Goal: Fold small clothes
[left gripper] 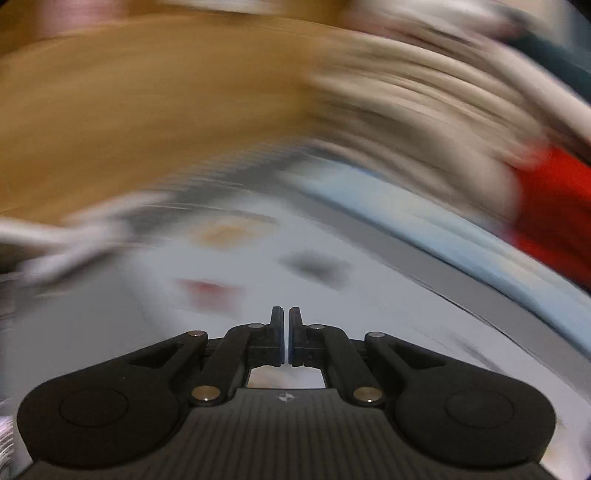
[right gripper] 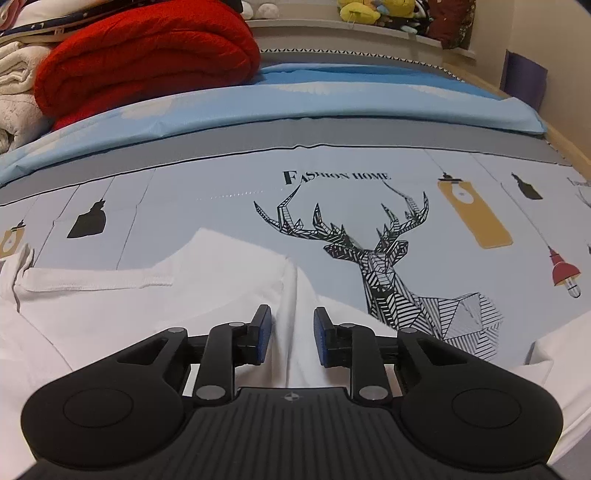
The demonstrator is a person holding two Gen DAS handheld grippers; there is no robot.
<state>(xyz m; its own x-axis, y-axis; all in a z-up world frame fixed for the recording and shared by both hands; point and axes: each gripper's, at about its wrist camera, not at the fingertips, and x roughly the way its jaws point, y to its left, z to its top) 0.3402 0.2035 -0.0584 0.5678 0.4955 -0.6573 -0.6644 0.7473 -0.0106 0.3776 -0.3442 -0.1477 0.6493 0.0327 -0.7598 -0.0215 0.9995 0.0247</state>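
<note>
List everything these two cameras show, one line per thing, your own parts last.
white garment: one, white, spread on the bed under and ahead of the right gripper, a fold ridge running between its fingers.
bedspread: one, pale grey-blue with a deer, lamps and the words FASHION HOME.
blue quilt: one, light blue, folded along the far side of the bed.
red blanket: one, red, rolled on the quilt at far left.
cream blanket: one, cream, left of the red one.
plush toys: several, mostly yellow, on the far ledge.
left gripper: one, black, fingers shut on nothing, view motion-blurred.
right gripper: one, black with blue pads, fingers open.
</note>
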